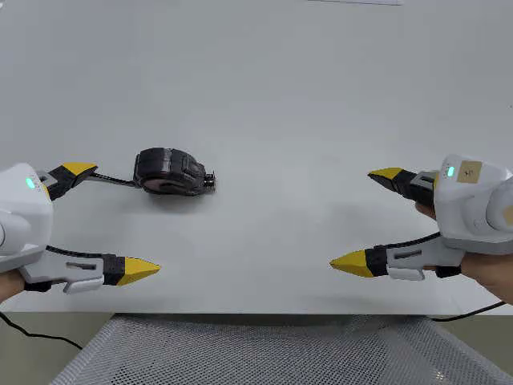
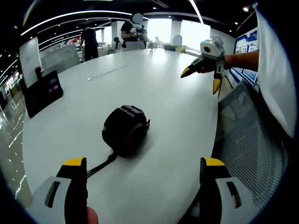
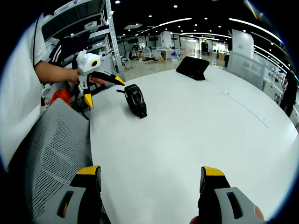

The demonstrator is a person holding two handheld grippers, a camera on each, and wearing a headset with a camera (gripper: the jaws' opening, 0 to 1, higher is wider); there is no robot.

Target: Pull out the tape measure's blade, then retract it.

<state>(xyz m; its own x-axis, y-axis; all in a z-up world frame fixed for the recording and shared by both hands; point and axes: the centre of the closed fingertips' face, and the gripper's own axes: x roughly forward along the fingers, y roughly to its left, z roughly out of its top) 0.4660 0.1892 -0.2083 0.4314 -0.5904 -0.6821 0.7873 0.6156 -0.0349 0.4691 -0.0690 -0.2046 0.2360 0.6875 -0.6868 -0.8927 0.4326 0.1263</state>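
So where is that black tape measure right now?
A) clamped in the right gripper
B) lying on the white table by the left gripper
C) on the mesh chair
B: the tape measure lies on the white table just ahead of the left gripper, whose jaws stand open.

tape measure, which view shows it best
The left gripper view: the tape measure lies close, large and central, with its strap visible. The head view shows it smaller, side-on; the right gripper view shows it small and distant.

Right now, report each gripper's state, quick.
Left gripper: open, holding nothing, with the tape measure lying close by.
Right gripper: open, holding nothing.
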